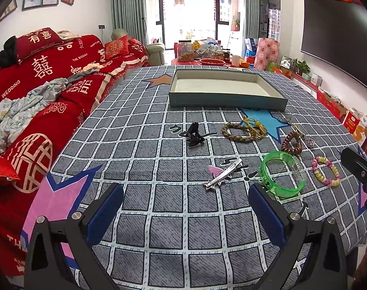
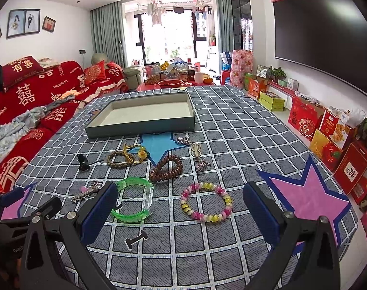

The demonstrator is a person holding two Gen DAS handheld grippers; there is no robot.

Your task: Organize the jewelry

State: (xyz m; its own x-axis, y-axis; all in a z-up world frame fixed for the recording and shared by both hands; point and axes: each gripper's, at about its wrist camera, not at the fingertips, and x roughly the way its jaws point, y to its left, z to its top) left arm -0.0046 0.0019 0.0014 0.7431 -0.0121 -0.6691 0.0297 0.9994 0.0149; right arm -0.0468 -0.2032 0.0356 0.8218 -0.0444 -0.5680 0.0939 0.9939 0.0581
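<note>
Both grippers are spread wide and hold nothing: the left gripper (image 1: 186,207) at the bottom of its frame, the right gripper (image 2: 181,205) likewise. The tray (image 2: 140,126) sits at mid-frame on the checked cloth (image 2: 231,130). Below it lie the jewelry: green bangle (image 2: 132,200) beside the right gripper's left finger, bead bracelet (image 2: 205,201) between its fingers, brown coil (image 2: 165,169), silver clip (image 1: 222,174), black clip (image 1: 194,135)
</note>
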